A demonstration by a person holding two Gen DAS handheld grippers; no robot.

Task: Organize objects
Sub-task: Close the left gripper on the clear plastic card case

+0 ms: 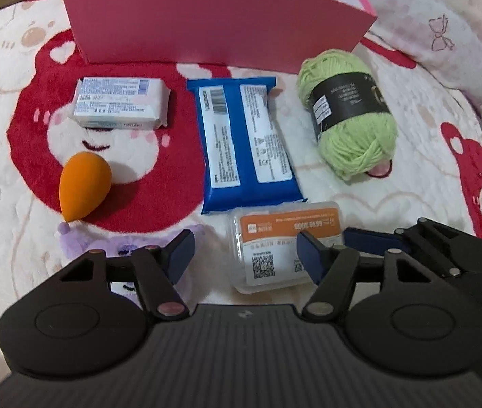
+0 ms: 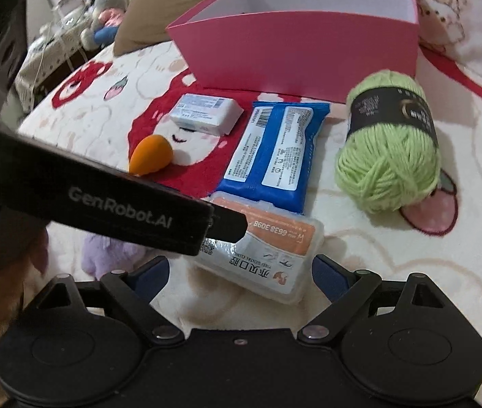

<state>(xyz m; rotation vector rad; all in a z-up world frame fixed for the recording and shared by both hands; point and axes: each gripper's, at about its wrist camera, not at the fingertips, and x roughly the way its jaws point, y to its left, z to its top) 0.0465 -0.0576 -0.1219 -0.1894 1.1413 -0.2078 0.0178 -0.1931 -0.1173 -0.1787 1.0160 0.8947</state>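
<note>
Clear case [image 1: 286,244] near blanket's [image 1: 360,187] front edge | left gripper [image 1: 246,255] half-wide, case between fingers, untouched | right gripper [image 2: 241,275] wide, hovering just behind case | pink box [image 1: 213,20] beyond

Pink box [image 1: 213,20]: one
Yarn ball [image 1: 349,115]: one
Blue packet [image 1: 246,142]: one
White soap bar [image 1: 121,103]: one
Orange sponge [image 1: 82,185]: one
Clear case [image 1: 275,238]: one
Purple plush [image 1: 128,243]: one

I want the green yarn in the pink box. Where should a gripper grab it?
Probably around the black paper band of the green yarn, coming down from above. It lies on its side, clear of other things, and the banded middle looks firmest.
</note>
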